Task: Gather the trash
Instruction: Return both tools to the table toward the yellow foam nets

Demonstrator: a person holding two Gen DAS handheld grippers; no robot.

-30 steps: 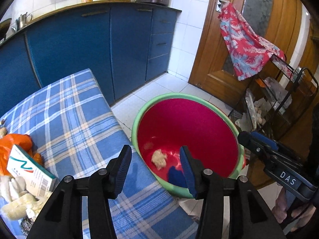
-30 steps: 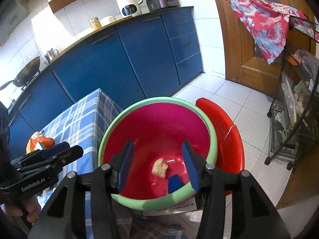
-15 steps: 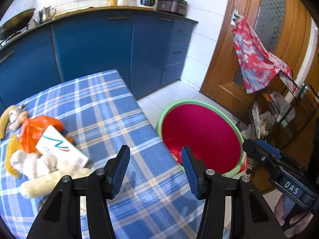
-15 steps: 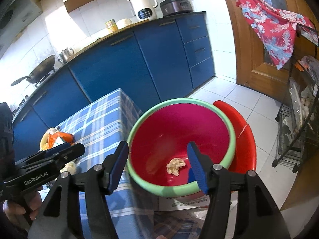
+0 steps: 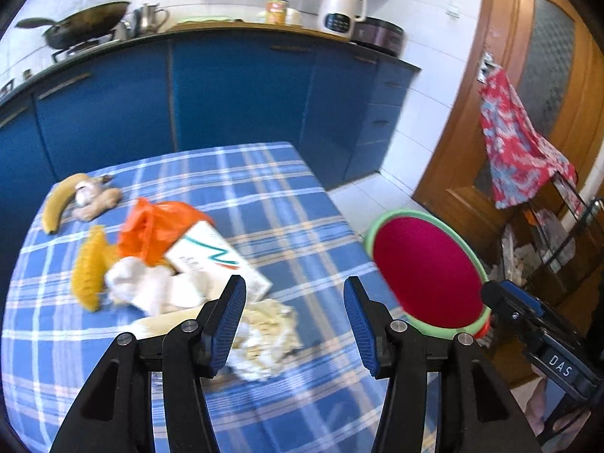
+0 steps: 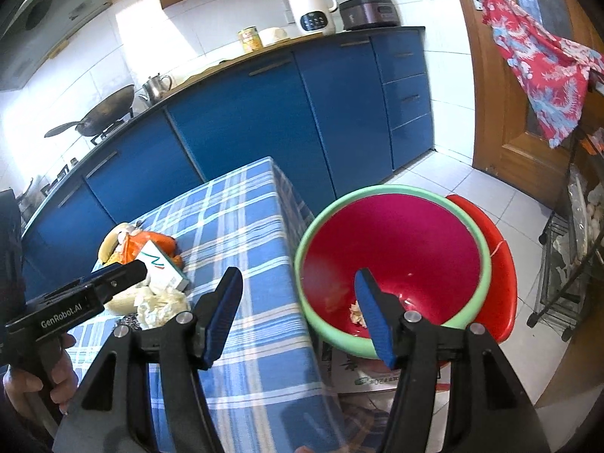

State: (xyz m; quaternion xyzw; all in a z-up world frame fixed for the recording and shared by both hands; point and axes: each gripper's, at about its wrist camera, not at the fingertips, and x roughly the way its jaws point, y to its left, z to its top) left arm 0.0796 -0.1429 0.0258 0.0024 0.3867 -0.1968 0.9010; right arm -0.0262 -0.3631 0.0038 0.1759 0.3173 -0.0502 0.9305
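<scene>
Left gripper point(image 5: 294, 315): jaws standing wide apart with nothing between them, hanging above the table over a crumpled pale wad point(image 5: 264, 336) that lies under its left finger
Right gripper point(image 6: 298, 311): its jaws have just been opening and now gape with nothing gripped, poised over the table's edge and the basin's near rim
Trash heap: white carton point(image 5: 217, 260), orange plastic bag point(image 5: 151, 228), white crumpled tissue point(image 5: 151, 288) and a yellow mesh scrap point(image 5: 88, 271) bunched together just beyond the left gripper
Farther back: banana point(image 5: 60, 204) beside a piece of ginger point(image 5: 96, 204), near the table's far left corner
Table point(image 5: 271, 204): covered in blue plaid cloth
Basin point(image 6: 396, 253): red with a green rim, standing off the table's right edge on a red stool point(image 6: 498, 264), with a pale scrap point(image 6: 356, 311) at its bottom
Backdrop: blue cabinets point(image 6: 264, 113), wooden door point(image 5: 502, 87) with a floral garment point(image 6: 543, 64)
</scene>
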